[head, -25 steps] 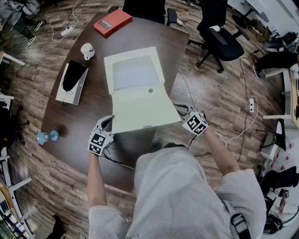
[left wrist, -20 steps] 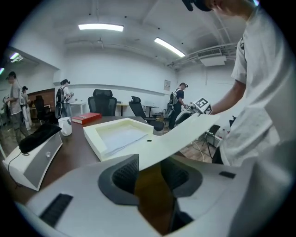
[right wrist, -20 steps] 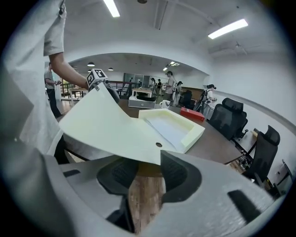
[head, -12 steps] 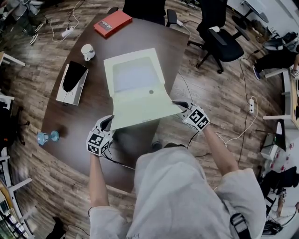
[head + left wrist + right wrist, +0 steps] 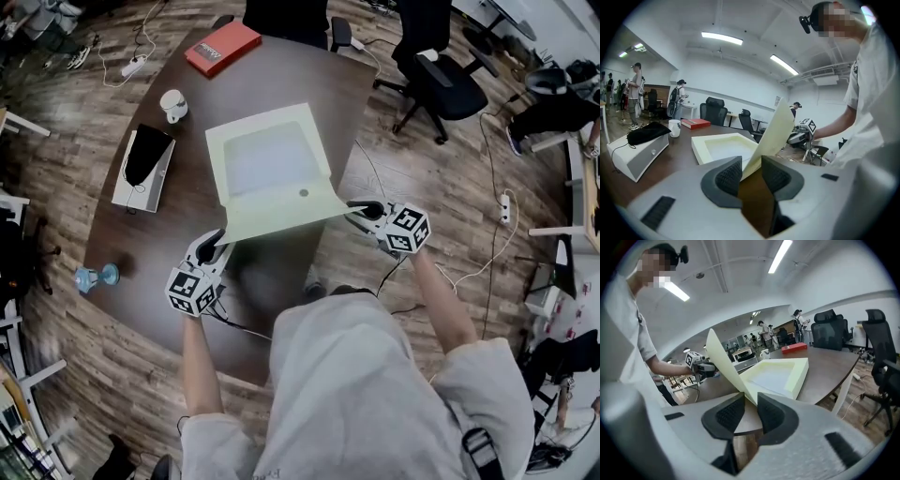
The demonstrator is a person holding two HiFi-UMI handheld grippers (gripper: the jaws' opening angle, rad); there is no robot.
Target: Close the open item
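A pale yellow box lies open on the dark table, its base [image 5: 217, 161] [image 5: 700, 148] [image 5: 798, 375] toward the far side. Its hinged lid [image 5: 281, 212] [image 5: 774, 133] [image 5: 721, 363] slopes up off the table from the hinge. My left gripper [image 5: 221, 241] [image 5: 751, 171] is shut on the lid's near left corner; its jaws have just been closing on it. At the near right corner my right gripper [image 5: 359, 210] [image 5: 750, 409] is shut on the lid too. Each gripper shows in the other's view, at the lid's opposite corner.
A white mug [image 5: 174, 103], a red book [image 5: 223, 47] and a black bag on a white case [image 5: 143, 167] sit on the table's left and far parts. A blue object [image 5: 94, 275] lies near the left edge. Office chairs [image 5: 441, 80] and floor cables stand to the right.
The lid's near edge has come up off the table and tilted toward the base. Both grippers have risen with it and rolled.
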